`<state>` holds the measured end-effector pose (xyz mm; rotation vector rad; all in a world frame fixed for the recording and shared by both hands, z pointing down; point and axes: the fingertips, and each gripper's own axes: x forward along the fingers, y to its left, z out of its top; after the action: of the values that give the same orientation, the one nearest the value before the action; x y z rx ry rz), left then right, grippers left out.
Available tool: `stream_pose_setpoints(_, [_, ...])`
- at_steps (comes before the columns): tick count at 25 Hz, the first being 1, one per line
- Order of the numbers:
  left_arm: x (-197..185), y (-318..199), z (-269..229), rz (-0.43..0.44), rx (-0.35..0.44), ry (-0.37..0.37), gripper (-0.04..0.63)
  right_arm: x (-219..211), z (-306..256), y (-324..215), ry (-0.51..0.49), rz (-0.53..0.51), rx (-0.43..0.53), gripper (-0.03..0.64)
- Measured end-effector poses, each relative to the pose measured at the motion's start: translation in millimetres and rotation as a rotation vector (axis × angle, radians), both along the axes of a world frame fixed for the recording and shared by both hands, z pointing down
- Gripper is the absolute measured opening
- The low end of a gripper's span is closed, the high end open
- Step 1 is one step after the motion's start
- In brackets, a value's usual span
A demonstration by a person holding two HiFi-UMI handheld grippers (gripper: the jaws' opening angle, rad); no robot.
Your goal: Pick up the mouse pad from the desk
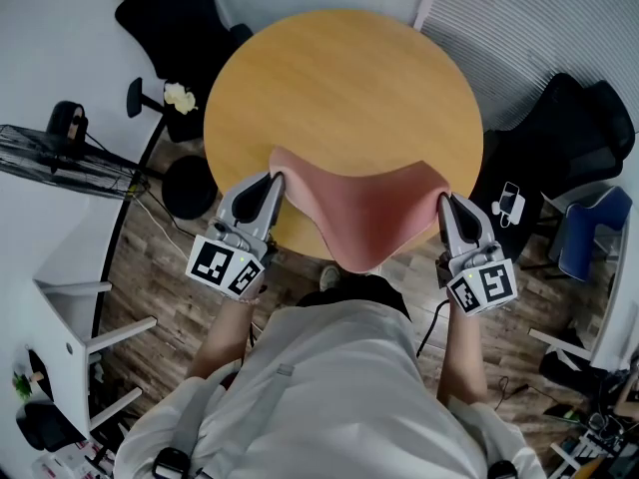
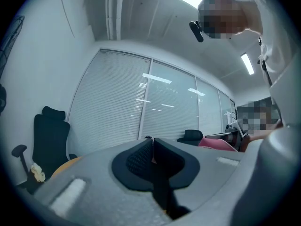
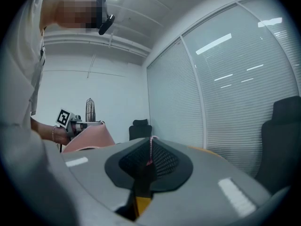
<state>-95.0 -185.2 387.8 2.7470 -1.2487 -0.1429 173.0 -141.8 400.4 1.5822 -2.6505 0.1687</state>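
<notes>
A pink mouse pad (image 1: pixel 361 208) hangs lifted above the near edge of the round wooden desk (image 1: pixel 339 98), sagging in the middle. My left gripper (image 1: pixel 277 178) is shut on its left corner and my right gripper (image 1: pixel 442 200) is shut on its right corner. In the left gripper view the jaws of the left gripper (image 2: pixel 151 140) pinch a thin edge of the pad, and the pink mouse pad (image 2: pixel 217 143) shows at the right. The right gripper view shows the right gripper (image 3: pixel 151 140) clamped on a thin pink edge, with the mouse pad (image 3: pixel 89 136) sagging to the left.
Black office chairs stand behind the desk (image 1: pixel 170 13) and at its right (image 1: pixel 579 128). A black fan (image 1: pixel 60 158) and a round stool (image 1: pixel 190 186) are at the left. A white shelf (image 1: pixel 70 307) stands at the near left. Cables lie on the wooden floor.
</notes>
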Motion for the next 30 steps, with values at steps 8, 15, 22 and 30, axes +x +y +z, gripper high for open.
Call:
stream_pose_setpoints(8, [0.9,0.4,-33.1,-0.009,0.036,0.019,0.015,-6.0,-38.2,0.5,0.005,-0.011,0.061,0.015])
stream_pose_setpoints(15, [5.0,-0.5,-56.3,-0.011,0.056,0.026,0.015,-7.3,-58.9,-1.8,0.024,-0.003,0.086,0.015])
stream_pose_setpoints(22, [7.0,0.0,-75.0,-0.012,0.069,0.030,0.015,-13.3,-81.5,2.0,0.074,0.001,0.120,0.015])
stream_pose_setpoints(30, [10.3,6.7,-103.0,-0.010,0.108,0.043,0.015,-17.4,-108.8,8.2,0.080,0.004,0.157,0.015])
